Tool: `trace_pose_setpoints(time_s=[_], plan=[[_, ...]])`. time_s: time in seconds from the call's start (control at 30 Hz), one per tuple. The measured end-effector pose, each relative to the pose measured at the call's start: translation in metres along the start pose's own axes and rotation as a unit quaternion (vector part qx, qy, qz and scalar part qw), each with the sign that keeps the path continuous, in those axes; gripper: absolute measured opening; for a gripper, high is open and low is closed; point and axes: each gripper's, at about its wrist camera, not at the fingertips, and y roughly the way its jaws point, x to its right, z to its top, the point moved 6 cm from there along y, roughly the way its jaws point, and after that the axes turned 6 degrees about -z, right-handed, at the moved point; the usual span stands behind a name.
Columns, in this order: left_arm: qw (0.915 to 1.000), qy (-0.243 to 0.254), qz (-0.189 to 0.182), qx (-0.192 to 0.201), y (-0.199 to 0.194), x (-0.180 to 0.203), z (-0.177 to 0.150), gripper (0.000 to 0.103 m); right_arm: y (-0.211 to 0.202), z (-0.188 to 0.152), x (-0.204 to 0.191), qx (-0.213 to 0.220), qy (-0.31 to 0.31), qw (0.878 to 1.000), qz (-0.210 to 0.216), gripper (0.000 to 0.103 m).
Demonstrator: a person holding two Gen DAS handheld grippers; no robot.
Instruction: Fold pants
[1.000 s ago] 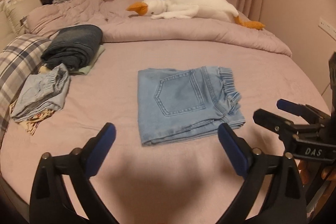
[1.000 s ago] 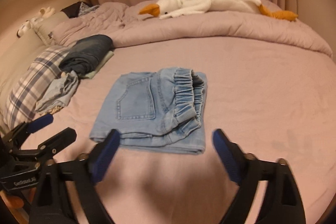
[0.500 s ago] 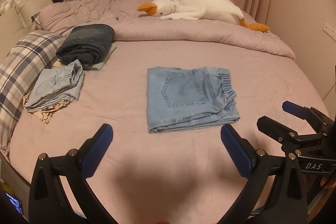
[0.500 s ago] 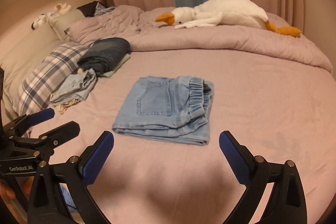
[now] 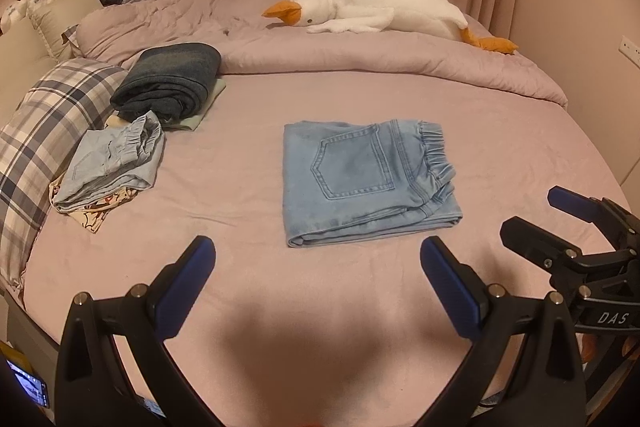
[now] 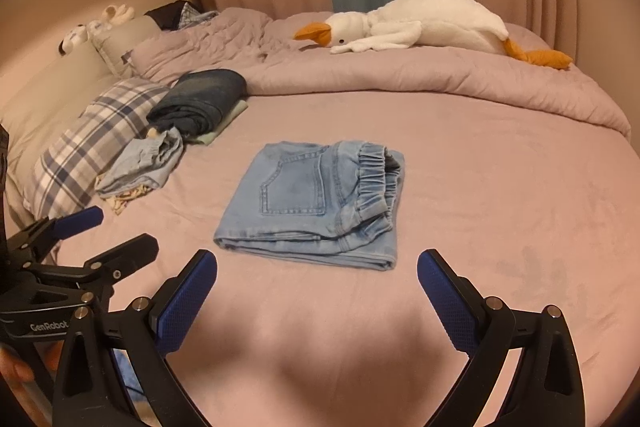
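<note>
Pink bedsheet fills the left wrist view; light-blue denim pants lie mid-bed, already folded into a compact stack, back pocket up, elastic waistband to the right. Left gripper spread wide, empty, short of the near edge. Right gripper visible at right — also apart, holding nothing.

Right wrist view: same pants centred, well clear of the folded pile by the plaid pillow. Right gripper splayed, empty.

Handling judgement: denim is soft but fairly heavy, layers will slide or splay if lifted by one corner — pinch through all layers at the near folded edge, both sides.
</note>
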Motion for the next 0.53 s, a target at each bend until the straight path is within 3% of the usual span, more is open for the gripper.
trace_pose_setpoints(time_s=[0.53], plan=[[1.0,-0.005,-0.001,0.001,0.0008,0.0001,0.0008,0.102,0.0006,0.0008,-0.0041,-0.003,-0.002,1.0,0.0,0.1]])
